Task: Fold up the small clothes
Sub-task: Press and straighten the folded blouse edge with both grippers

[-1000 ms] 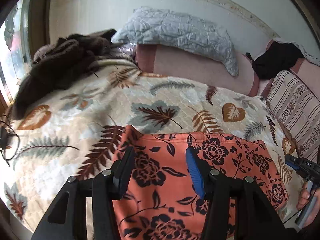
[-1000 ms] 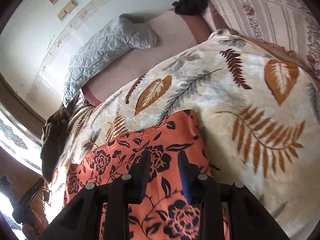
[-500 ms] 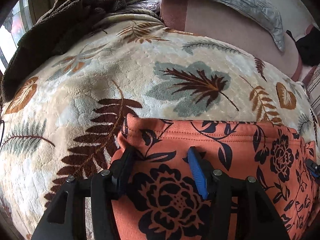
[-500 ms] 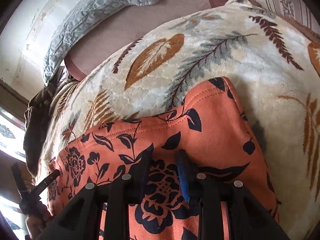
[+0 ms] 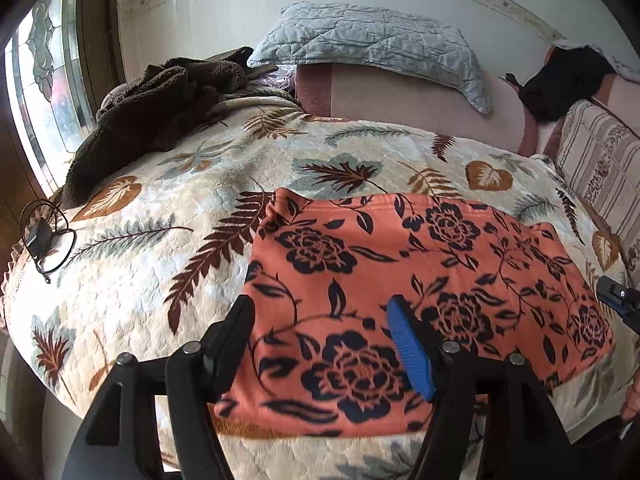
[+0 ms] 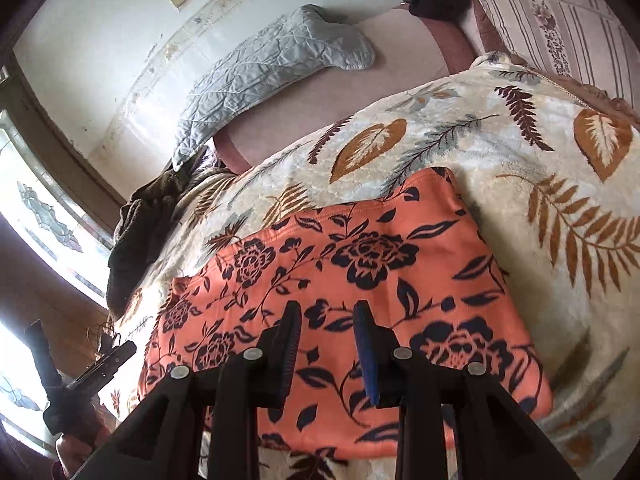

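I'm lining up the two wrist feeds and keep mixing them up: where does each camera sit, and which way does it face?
Left wrist: on the left gripper, above the orange floral garment, facing the wall; jaws open, right gripper at right edge.
Right wrist: on the right gripper, rolled, over the garment's right part; jaws open, left gripper at lower left.
Shared: garment, leaf blanket, grey quilted pillow, brown throw.

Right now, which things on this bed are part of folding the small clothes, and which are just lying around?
For the job:
orange black-flowered garment, lying flat
open left gripper
open right gripper

Just lying about:
dark brown fleece heap
grey quilted pillow
black cable coil
black cloth bundle
striped cushion
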Demonstrator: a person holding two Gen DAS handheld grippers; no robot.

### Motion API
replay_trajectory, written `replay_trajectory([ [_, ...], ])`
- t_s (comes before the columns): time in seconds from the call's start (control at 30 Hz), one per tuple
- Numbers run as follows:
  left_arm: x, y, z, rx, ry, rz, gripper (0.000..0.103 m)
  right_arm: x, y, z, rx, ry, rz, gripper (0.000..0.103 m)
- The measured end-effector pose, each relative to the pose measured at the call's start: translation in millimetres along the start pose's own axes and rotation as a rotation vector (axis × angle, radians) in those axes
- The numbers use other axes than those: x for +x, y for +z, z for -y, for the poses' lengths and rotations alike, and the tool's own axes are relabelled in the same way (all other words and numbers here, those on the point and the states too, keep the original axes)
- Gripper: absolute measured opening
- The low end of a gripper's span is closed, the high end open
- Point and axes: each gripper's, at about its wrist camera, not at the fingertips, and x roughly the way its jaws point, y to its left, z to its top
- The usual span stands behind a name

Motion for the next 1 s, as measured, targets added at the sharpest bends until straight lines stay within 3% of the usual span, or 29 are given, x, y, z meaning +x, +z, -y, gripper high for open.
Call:
replay_trajectory([
  [0.2, -14, -31, 9, 0.037, 0.004, -0.018, 0.082, -13, -29, -3, -0.011, -0.003, -0.016, 0.030],
  [0.3, 0, -39, 10, 0.039, -0.001, -0.053, 0.083, -5, -34, -4, -0.025, -0.031, -0.042, 0.030],
  [0.4, 29, -48, 12, 0.057, 0.048, -0.133, 0.088, 8, -36, -3, -0.021, -0.050, -0.070, 0.030],
  [0.47, 51, -57, 13, 0.083, 0.064, -0.173, 0.099, 24, -38, 1, 0.005, -0.065, -0.114, 0.030],
  [0.53, 52, -59, 12, 0.081, 0.075, -0.147, 0.103, 44, -41, 7, 0.010, -0.111, -0.174, 0.030],
  [0.63, 47, -51, 11, 0.077, 0.069, -0.177, 0.103, 44, -41, 5, -0.001, -0.111, -0.165, 0.030],
  [0.87, -20, -26, 3, 0.032, 0.056, 0.012, 0.103, 4, -42, -8, -0.019, -0.041, -0.039, 0.030],
  [1.0, -52, -15, 2, 0.007, 0.033, 0.089, 0.103, -3, -54, -19, -0.040, -0.015, -0.025, 0.030],
])
